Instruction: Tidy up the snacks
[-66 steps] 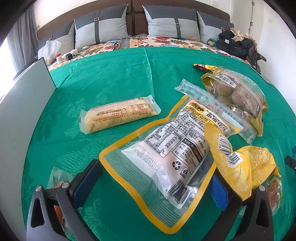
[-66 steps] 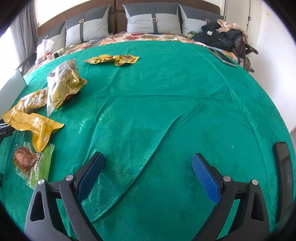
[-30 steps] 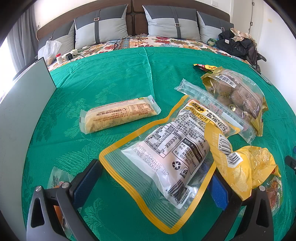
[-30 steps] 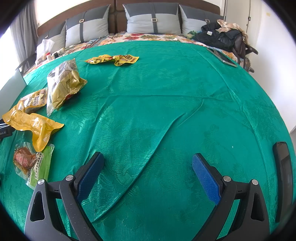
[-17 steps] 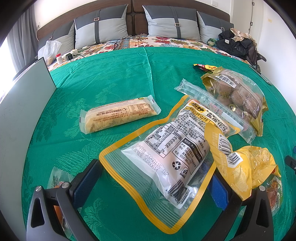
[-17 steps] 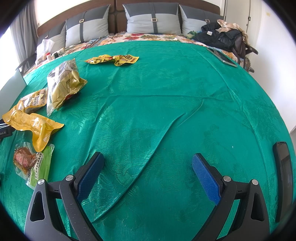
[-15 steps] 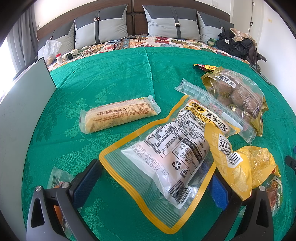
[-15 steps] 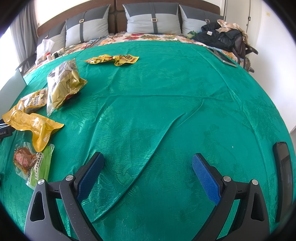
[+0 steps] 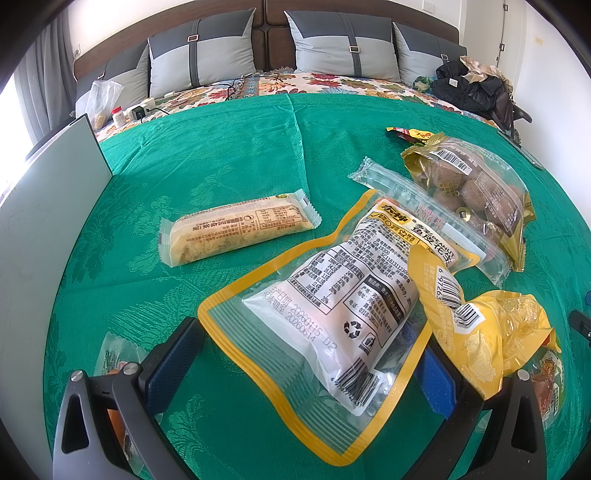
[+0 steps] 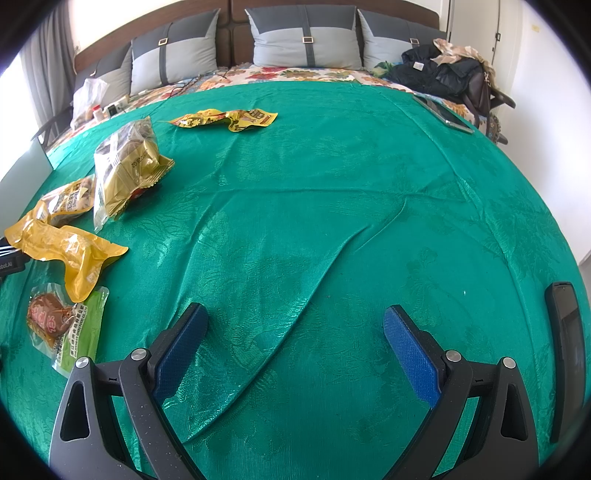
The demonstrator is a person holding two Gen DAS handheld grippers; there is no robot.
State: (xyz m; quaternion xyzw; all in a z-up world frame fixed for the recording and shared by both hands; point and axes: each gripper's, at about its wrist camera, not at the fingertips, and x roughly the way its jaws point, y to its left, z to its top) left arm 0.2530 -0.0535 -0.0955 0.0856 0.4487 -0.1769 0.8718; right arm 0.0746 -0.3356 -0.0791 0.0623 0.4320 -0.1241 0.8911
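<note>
One peanut bag [image 9: 332,295] between spread fingers [image 9: 173,354]

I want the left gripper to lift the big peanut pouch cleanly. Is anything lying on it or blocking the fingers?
Yes. The crumpled yellow bag overlaps the peanut pouch on its right edge, right by the left gripper's right finger. The open jaws already straddle the pouch; nothing else covers it.

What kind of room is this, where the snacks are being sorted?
Most likely a bedroom. The snacks lie on a bed under a green cover, with grey pillows against a brown headboard.
</note>
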